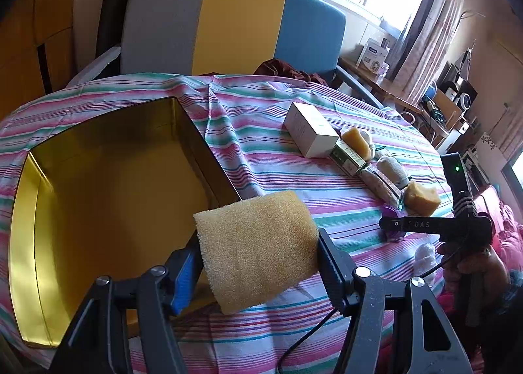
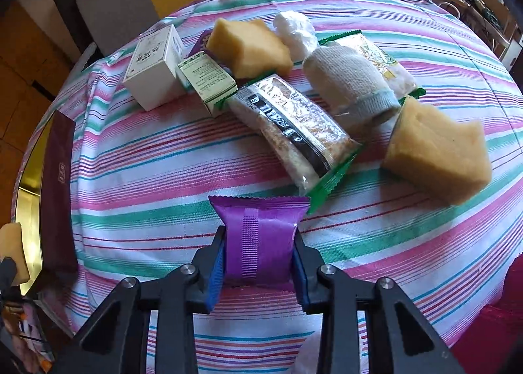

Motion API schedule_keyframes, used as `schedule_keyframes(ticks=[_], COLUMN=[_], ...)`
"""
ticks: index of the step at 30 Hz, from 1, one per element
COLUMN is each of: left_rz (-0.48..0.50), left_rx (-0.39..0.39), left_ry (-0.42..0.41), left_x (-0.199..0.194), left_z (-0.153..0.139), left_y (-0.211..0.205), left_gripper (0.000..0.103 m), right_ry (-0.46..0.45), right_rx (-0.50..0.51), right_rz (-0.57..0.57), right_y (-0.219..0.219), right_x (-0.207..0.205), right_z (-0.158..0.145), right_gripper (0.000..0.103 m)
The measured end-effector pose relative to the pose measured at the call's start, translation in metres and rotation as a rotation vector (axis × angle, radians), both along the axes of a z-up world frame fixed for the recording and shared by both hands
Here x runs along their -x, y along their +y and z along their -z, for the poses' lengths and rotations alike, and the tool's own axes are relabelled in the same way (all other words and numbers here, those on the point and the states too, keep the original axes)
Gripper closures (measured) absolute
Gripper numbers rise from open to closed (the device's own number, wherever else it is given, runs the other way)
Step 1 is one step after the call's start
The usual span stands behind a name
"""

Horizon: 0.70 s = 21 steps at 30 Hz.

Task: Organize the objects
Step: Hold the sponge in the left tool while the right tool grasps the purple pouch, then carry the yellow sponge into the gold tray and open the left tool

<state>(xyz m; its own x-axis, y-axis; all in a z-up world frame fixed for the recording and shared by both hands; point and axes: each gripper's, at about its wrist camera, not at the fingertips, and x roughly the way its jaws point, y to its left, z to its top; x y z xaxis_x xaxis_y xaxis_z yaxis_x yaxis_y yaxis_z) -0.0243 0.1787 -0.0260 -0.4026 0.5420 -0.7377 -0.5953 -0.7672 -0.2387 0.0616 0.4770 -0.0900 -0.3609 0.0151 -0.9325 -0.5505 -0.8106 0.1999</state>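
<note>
Left claw (image 1: 258,256) is clamped on a yellow sponge (image 1: 256,248), holding it up right at the near corner of the open gold tin (image 1: 23,243) on the striped counter (image 2: 147,171). Right claw (image 2: 260,258) is squeezing a purple packet (image 2: 260,236) just above the cloth, close to the snack bar wrapper (image 2: 294,132), rolled sock (image 2: 349,86) and other sponges.

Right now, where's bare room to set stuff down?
Gold tin: interior bare. Striped cloth free between the tin and the white box. Crowded: far right cluster, snack packet to sponge block.
</note>
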Motion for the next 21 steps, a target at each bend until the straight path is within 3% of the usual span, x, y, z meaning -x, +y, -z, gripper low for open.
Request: schedule_keyframes(ticks=[8,13,21], left_rz=[-0.041,-0.15,-0.36], left_rx=[0.0,0.013,0.107], left_ry=[0.016,0.035,0.039], left_x=[0.008,0.032,0.111], left_z=[-0.007,-0.015,-0.009], left_y=[-0.019,-0.063,-0.135], left_gripper=[0.038,0.037,0.038], right_ry=[-0.002,-0.026,-0.024], right_rx=[0.003,-0.063,-0.061], right_rz=[-0.013,-0.052,-0.045], right_y=[0.0,-0.008,-0.006], right_x=[-0.004,-0.002,-0.005], right_z=[0.001,0.0,-0.002], right_gripper=[0.067,0.067,0.067])
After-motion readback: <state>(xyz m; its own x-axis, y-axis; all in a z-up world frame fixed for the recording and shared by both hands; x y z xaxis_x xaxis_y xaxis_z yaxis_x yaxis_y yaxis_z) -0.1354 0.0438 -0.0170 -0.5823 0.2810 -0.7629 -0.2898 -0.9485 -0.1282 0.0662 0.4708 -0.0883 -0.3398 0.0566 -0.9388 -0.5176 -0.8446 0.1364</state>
